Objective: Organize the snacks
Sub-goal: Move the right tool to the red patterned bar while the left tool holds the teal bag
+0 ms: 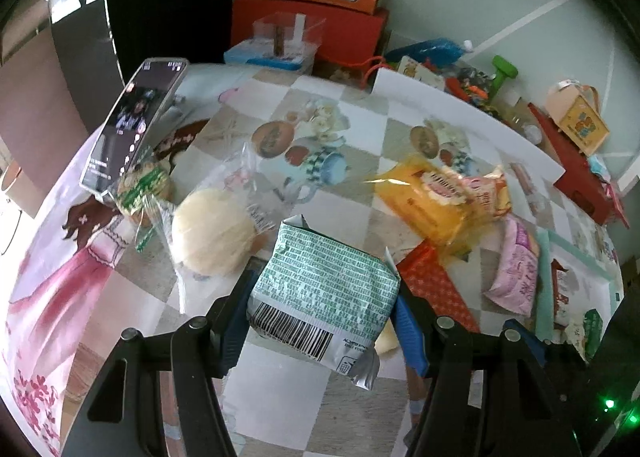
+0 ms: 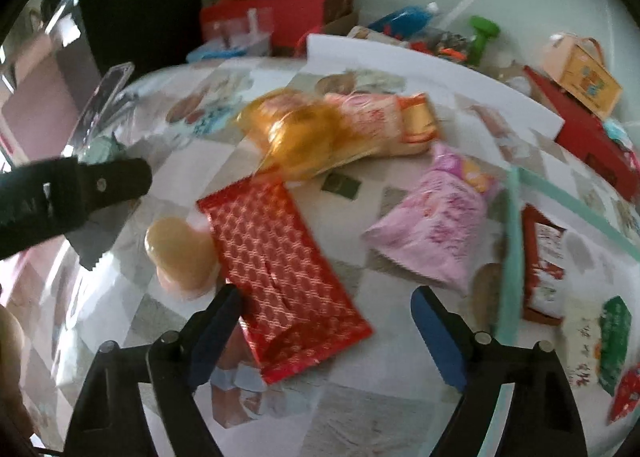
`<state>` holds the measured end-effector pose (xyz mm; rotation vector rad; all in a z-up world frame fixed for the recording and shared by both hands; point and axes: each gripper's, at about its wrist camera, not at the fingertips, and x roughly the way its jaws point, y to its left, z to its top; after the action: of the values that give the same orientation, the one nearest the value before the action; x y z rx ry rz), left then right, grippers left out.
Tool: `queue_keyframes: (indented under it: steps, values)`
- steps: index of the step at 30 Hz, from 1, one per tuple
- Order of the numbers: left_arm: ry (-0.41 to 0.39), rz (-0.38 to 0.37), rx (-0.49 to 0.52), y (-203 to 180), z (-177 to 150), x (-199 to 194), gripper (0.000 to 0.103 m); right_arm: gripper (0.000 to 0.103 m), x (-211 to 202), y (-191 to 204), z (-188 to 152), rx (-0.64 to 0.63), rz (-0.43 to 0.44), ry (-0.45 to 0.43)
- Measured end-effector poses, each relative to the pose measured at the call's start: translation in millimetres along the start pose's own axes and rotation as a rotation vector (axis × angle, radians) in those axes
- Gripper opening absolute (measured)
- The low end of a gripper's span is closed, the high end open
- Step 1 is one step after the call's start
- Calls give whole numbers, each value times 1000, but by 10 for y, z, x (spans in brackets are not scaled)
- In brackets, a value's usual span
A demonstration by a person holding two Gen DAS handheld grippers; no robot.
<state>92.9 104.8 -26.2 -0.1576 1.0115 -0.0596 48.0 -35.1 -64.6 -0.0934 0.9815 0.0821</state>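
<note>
The left gripper [image 1: 320,321] clamps a green-and-white snack packet [image 1: 320,289] between its blue pads, barcode end nearest the camera, lifted above the patterned tablecloth [image 1: 360,129]. The right gripper [image 2: 328,333] stands wide, its pads pressing on nothing; the near end of a red patterned packet [image 2: 280,269] lies on the table between its fingers, closer to the left one. Just left of that packet sits a pale round bun [image 2: 180,257]; a pink packet [image 2: 432,225] and an orange bag [image 2: 320,133] lie beyond.
</note>
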Motion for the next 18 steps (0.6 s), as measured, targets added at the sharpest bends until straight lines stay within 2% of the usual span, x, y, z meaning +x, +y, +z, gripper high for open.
queue_keyframes:
  steps: [8,18]
  values:
    - [16,1,-5,25,-26,46,65,88,110,54,29,11,2,10]
    - [13,13,17,-28,-38,36,65,79,90,41,11,11,7,-18]
